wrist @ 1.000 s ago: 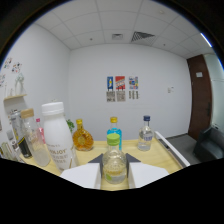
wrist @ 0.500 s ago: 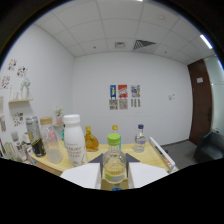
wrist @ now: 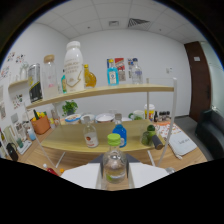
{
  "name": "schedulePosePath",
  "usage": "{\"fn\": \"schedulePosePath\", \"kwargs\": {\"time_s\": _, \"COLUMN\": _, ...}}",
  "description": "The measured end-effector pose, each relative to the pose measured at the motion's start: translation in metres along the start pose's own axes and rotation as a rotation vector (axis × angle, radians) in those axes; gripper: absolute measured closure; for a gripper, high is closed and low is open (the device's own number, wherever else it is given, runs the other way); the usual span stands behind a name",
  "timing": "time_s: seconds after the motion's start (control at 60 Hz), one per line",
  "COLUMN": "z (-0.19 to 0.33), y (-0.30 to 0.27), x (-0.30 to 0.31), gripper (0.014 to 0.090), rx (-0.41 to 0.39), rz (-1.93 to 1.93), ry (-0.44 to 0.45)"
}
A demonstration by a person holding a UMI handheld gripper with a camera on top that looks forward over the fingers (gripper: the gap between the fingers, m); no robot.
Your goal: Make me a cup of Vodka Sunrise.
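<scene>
Between the jaws, low and central in the gripper view, stands a small clear bottle [wrist: 114, 167] with a pale green cap; the gripper [wrist: 114, 176] appears to be pinching it, both white fingers [wrist: 82, 175] pressing at its sides, and it looks carried clear of any support; its label cannot be read, so whether it holds vodka cannot be confirmed.

Beyond the fingers rises a two-tier wooden shelf [wrist: 150, 89]; on the upper board stand a tall white bottle [wrist: 74, 66], a clear jar [wrist: 49, 75] beside it, an amber round bottle [wrist: 89, 77], a blue-labelled bottle [wrist: 113, 75] and a clear bottle [wrist: 136, 73]; on the lower board [wrist: 75, 141] stand a small clear bottle with a red label [wrist: 89, 136], a blue bottle [wrist: 119, 133], white bowls [wrist: 104, 118], a dark green item [wrist: 150, 135] and an orange pot [wrist: 41, 123]; a notebook [wrist: 180, 144] lies near the far end.

Assessment: the step in hand is judged to be the transport of one ingredient bottle, picked from the stock and held aloft; no glass or cup for the drink can be identified with certainty, so pouring has not begun and the task appears to be at an early stage.

Next move calls for: locating the receiving cup; bringing the bottle over it without knocking the bottles on the lower board; keeping the grip firm, since the bottle is smooth and rounded; the cap appears still on, and must come off before any pour.
</scene>
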Motion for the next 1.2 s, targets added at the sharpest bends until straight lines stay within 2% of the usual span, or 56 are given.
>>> {"fn": "schedulePosePath", "kwargs": {"time_s": 0.25, "z": 0.022, "y": 0.035, "x": 0.013, "gripper": 0.0692, "rx": -0.087, "rz": -0.430, "ry": 0.108}}
{"fn": "schedulePosePath", "kwargs": {"time_s": 0.5, "z": 0.029, "y": 0.020, "x": 0.012, "gripper": 0.0696, "rx": -0.066, "rz": -1.084, "ry": 0.171}}
{"fn": "schedulePosePath", "kwargs": {"time_s": 0.717, "z": 0.033, "y": 0.011, "x": -0.002, "gripper": 0.0696, "rx": -0.045, "rz": -1.625, "ry": 0.171}}
{"fn": "schedulePosePath", "kwargs": {"time_s": 0.85, "z": 0.035, "y": 0.006, "x": -0.006, "gripper": 0.0693, "rx": -0.060, "rz": -1.879, "ry": 0.200}}
{"fn": "schedulePosePath", "kwargs": {"time_s": 1.05, "z": 0.039, "y": 0.007, "x": -0.002, "gripper": 0.0696, "rx": -0.142, "rz": -2.202, "ry": 0.256}}
{"fn": "schedulePosePath", "kwargs": {"time_s": 1.2, "z": 0.040, "y": 0.012, "x": 0.001, "gripper": 0.0695, "rx": -0.188, "rz": -2.262, "ry": 0.269}}
